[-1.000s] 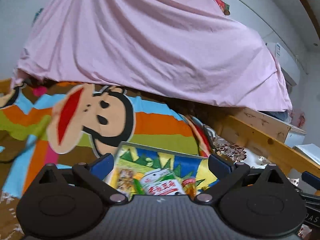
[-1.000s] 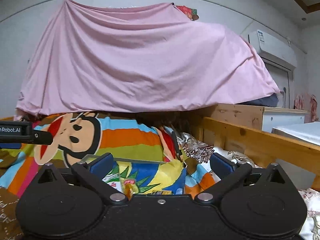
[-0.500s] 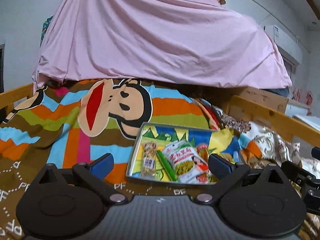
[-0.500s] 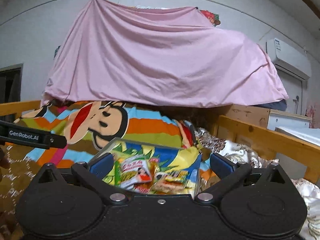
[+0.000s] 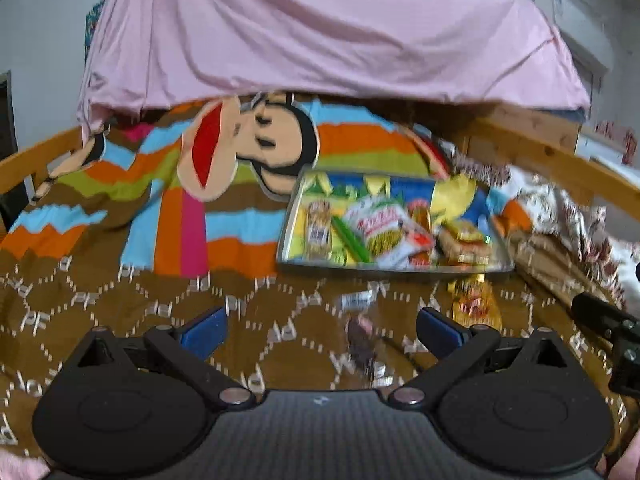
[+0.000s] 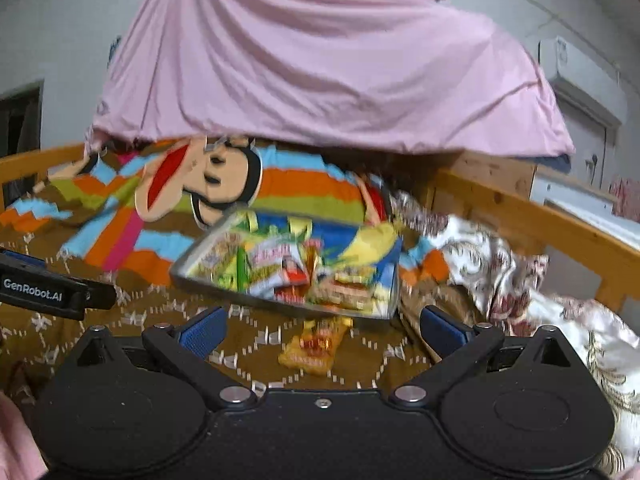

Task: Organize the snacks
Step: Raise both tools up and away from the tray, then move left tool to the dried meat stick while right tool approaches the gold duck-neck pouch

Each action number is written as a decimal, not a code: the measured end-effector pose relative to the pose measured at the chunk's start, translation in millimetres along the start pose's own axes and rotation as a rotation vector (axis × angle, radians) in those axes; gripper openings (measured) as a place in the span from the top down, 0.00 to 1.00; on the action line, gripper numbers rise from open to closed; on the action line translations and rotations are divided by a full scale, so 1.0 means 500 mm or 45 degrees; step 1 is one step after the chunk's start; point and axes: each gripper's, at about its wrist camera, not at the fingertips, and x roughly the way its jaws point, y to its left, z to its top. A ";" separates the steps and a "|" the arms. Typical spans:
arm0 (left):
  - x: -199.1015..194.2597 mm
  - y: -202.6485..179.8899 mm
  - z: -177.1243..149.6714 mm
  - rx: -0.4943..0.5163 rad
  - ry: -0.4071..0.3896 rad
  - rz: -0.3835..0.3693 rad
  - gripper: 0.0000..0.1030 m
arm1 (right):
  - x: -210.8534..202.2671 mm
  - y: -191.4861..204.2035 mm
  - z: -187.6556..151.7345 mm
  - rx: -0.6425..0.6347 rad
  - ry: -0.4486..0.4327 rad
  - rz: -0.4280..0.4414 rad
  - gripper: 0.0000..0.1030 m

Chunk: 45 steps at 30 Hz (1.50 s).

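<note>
Two grippers hover over a bed strewn with snacks, fingers spread wide and empty.

Ahead of the left gripper [image 5: 320, 330] lies a dark wrapped snack [image 5: 362, 346]; an orange packet [image 6: 316, 344] sits between the right gripper [image 6: 322, 326] fingers, with the filled tray [image 6: 200, 278] beyond on the blanket [image 5: 120, 300].

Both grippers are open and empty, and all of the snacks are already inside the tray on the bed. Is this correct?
Not quite. Both the left gripper and right gripper are open and empty, but not every snack is in the tray. The left wrist view shows an orange packet and two small wrapped snacks on the blanket before it.
</note>
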 end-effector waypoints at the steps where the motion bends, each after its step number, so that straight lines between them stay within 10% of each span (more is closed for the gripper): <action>1: 0.004 -0.001 -0.004 0.003 0.027 -0.003 0.01 | 0.003 0.002 -0.002 -0.005 0.015 -0.001 0.01; 23: 0.151 -0.003 -0.004 0.085 0.428 -0.070 0.01 | 0.148 -0.031 -0.025 0.116 0.429 0.054 0.01; 45: 0.314 -0.037 -0.005 0.124 0.530 -0.125 0.01 | 0.360 -0.021 -0.003 -0.148 0.361 0.078 0.01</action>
